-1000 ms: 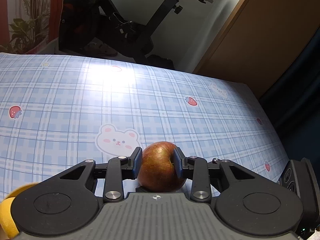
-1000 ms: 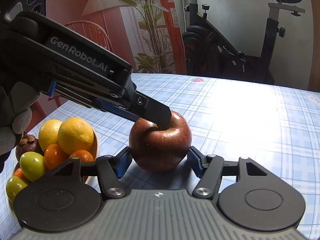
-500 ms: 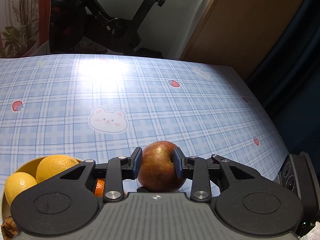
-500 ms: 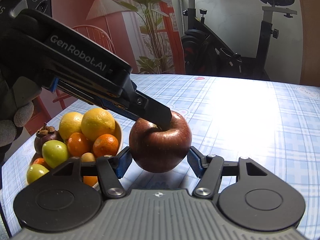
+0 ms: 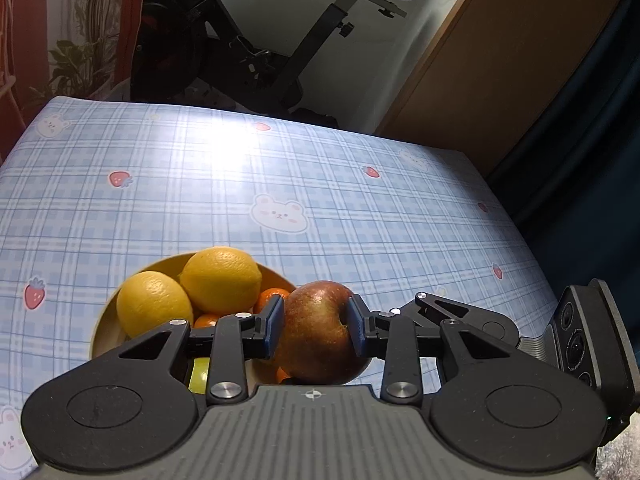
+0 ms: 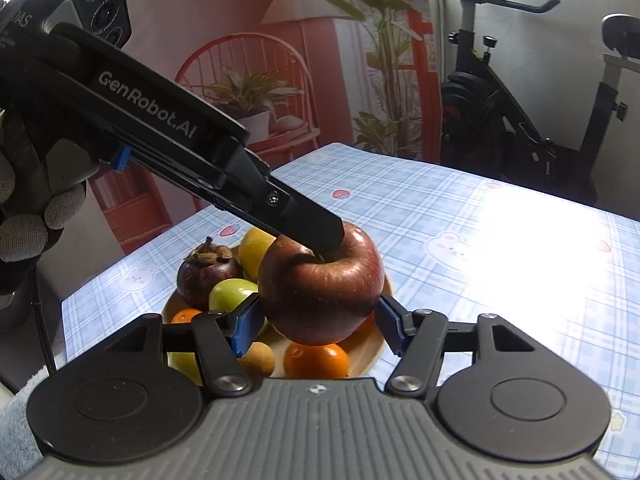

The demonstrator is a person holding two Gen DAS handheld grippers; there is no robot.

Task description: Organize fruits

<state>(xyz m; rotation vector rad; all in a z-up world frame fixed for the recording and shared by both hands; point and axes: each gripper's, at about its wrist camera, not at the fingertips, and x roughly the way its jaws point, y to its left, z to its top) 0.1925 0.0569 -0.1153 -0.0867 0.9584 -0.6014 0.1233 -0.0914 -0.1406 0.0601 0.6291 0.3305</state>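
Observation:
My left gripper [image 5: 316, 330] is shut on a red apple [image 5: 320, 332] and holds it above the right rim of a yellow fruit bowl [image 5: 104, 330]. The bowl holds two lemons [image 5: 218, 280], small oranges [image 6: 316, 360], green fruits [image 6: 232, 294] and a dark mangosteen [image 6: 208, 272]. In the right wrist view the apple [image 6: 320, 292] hangs between the open jaws of my right gripper [image 6: 316, 326], whose blue pads sit beside it without a clear grip. The left gripper's finger [image 6: 304, 224] presses the apple's top.
The table wears a blue plaid cloth [image 5: 320, 184] with bear and strawberry prints. An exercise bike [image 5: 248, 40] stands beyond the far edge, a wooden door [image 5: 500, 60] at the right, potted plants [image 6: 248, 100] and a red chair at the left.
Both grippers have moved left with the apple, from over bare cloth to above the fruit bowl. The left grip on the apple is unchanged.

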